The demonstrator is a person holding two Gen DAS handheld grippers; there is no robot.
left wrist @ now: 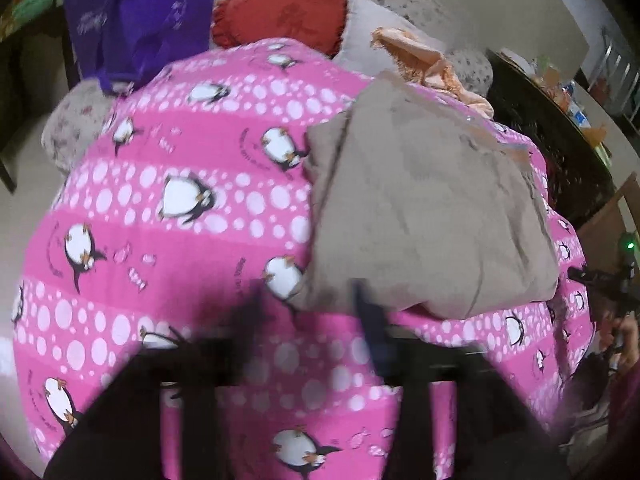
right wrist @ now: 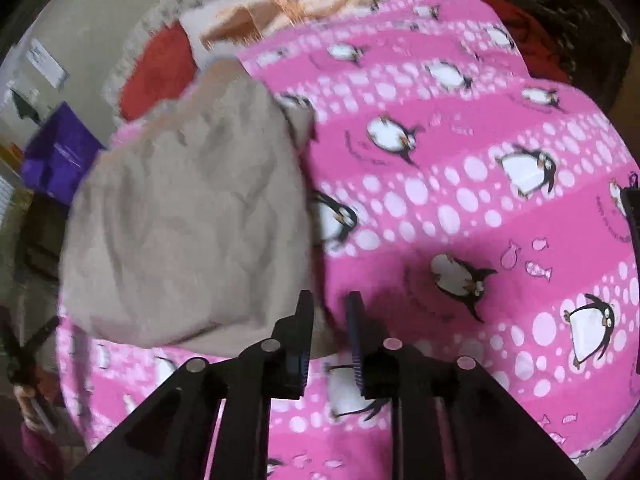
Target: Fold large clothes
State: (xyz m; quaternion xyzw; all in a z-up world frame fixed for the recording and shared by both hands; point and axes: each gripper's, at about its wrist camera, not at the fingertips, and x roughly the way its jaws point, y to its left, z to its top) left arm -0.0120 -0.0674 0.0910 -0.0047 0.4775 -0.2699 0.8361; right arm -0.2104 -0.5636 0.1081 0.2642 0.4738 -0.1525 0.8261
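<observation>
A beige garment [left wrist: 428, 216] lies folded in a thick pad on a pink penguin-print blanket [left wrist: 160, 208]. My left gripper [left wrist: 316, 316] is blurred, open and empty, its fingers just short of the garment's near left corner. In the right wrist view the garment [right wrist: 188, 224] lies to the left on the blanket [right wrist: 480, 208]. My right gripper [right wrist: 330, 316] is open and empty, its fingers at the garment's near right corner, above the blanket. The right gripper also shows at the right edge of the left wrist view [left wrist: 616, 284].
A purple bag [left wrist: 136, 16], a red cushion [left wrist: 280, 16], a pale pillow [left wrist: 380, 28] and peach cloth [left wrist: 424, 60] lie beyond the blanket. A dark cluttered table [left wrist: 560, 136] stands to the right. The purple bag [right wrist: 60, 152] is at the left.
</observation>
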